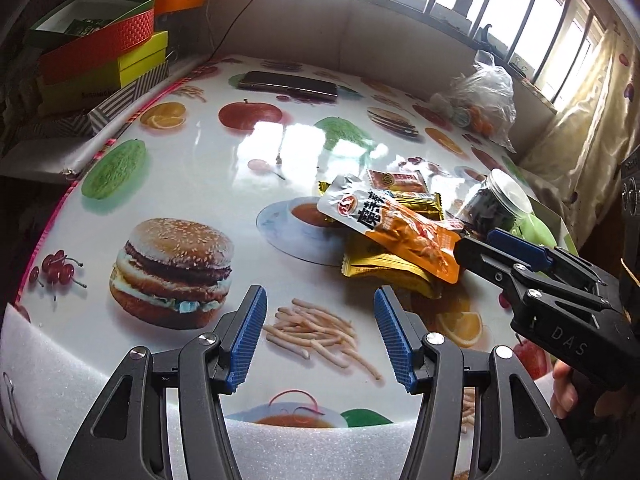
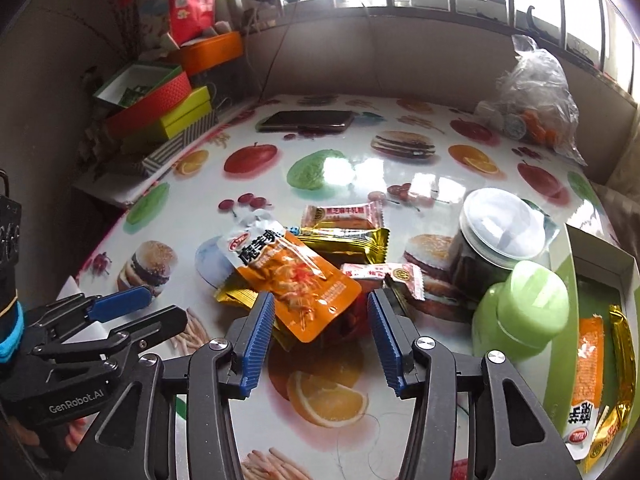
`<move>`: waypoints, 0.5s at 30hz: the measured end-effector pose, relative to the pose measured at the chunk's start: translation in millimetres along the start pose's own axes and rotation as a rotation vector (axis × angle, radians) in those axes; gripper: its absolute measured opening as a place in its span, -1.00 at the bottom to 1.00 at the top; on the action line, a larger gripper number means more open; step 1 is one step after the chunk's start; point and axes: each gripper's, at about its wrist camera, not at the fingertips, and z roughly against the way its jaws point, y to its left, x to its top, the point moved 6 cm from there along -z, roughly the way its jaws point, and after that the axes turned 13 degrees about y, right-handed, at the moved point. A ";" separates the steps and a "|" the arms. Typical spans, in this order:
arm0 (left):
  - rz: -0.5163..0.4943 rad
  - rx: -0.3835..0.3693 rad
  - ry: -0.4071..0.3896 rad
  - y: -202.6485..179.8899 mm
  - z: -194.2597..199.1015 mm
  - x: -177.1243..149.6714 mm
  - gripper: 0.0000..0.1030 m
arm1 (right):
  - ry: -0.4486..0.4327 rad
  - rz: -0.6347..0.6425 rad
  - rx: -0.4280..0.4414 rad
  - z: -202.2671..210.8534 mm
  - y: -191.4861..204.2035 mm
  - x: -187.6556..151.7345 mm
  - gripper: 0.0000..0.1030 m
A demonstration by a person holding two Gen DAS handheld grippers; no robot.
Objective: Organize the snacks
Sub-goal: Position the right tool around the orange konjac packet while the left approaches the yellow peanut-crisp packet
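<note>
We note the left gripper spread and empty over bare table. The orange pouch tops the central pile: light, slick, floppy; best pinched at its near sealed edge. The right gripper is spread just short of it.

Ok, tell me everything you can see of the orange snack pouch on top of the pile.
The orange snack pouch is a flat, glossy foil-like packet: silver-white at its top end with a red logo and bold dark characters, orange below with a printed food picture. It looks sealed and lies tilted on top of gold wrappers on the printed tablecloth. Its lower orange end reaches between the pads of the right gripper, which stand apart around it without pressing.
</note>
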 end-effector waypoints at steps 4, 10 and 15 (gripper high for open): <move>0.017 -0.001 0.006 7.7 -3.4 0.9 0.11 | 0.011 0.026 -0.007 -12.3 5.6 10.0 0.06; 0.035 -0.002 0.017 17.3 -7.5 1.1 0.11 | 0.034 0.100 -0.031 -30.3 14.1 22.4 0.11; 0.051 0.000 0.026 23.3 -10.1 0.7 0.11 | 0.080 0.161 -0.036 -46.8 21.6 29.6 0.12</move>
